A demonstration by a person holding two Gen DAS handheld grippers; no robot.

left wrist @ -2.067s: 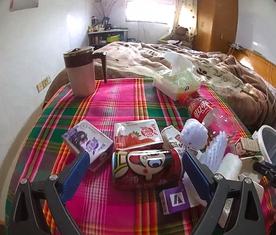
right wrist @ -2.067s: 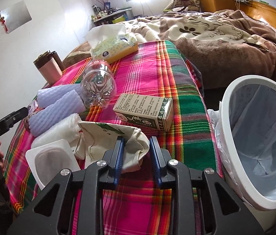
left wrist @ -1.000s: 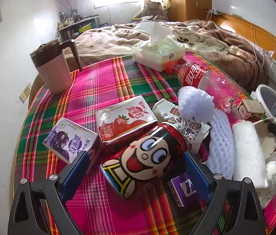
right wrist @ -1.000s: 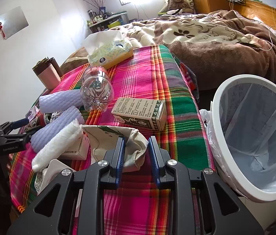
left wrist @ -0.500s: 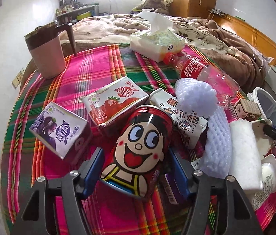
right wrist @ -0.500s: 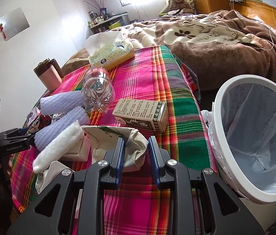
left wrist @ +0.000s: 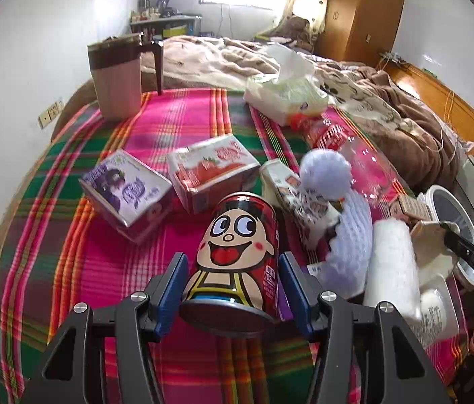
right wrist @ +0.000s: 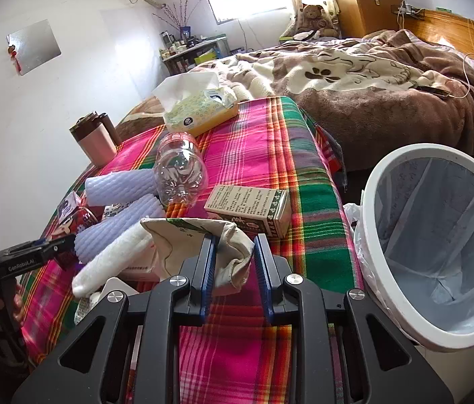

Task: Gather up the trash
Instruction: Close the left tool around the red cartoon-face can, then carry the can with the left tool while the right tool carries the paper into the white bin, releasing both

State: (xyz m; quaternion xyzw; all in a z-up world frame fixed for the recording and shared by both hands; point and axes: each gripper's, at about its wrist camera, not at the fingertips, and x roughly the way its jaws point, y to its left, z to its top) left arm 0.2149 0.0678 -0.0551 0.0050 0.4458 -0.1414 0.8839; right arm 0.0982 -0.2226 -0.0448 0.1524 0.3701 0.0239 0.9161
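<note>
My left gripper [left wrist: 233,281] is shut on a red drink can [left wrist: 237,252] with a cartoon face, held tilted up off the plaid tablecloth [left wrist: 119,269]. My right gripper [right wrist: 235,256] is shut on a crumpled beige paper wrapper [right wrist: 199,239] near the table's right edge. The white bin [right wrist: 438,245] with a clear liner stands just right of the table. Other trash lies on the table: a purple carton [left wrist: 125,192], a strawberry carton [left wrist: 213,168], foam nets [left wrist: 354,235], a clear bottle [right wrist: 179,171] and a green-print box [right wrist: 250,208].
A pink mug with a brown lid [left wrist: 117,80] and a tissue pack [right wrist: 199,107] stand at the table's far side. A bed with a brown blanket [right wrist: 371,77] lies behind. The left gripper also shows in the right wrist view [right wrist: 55,245].
My left gripper has closed on the red can and lifted it upright off the cloth. My right gripper stays shut on the wrapper, hardly moved.
</note>
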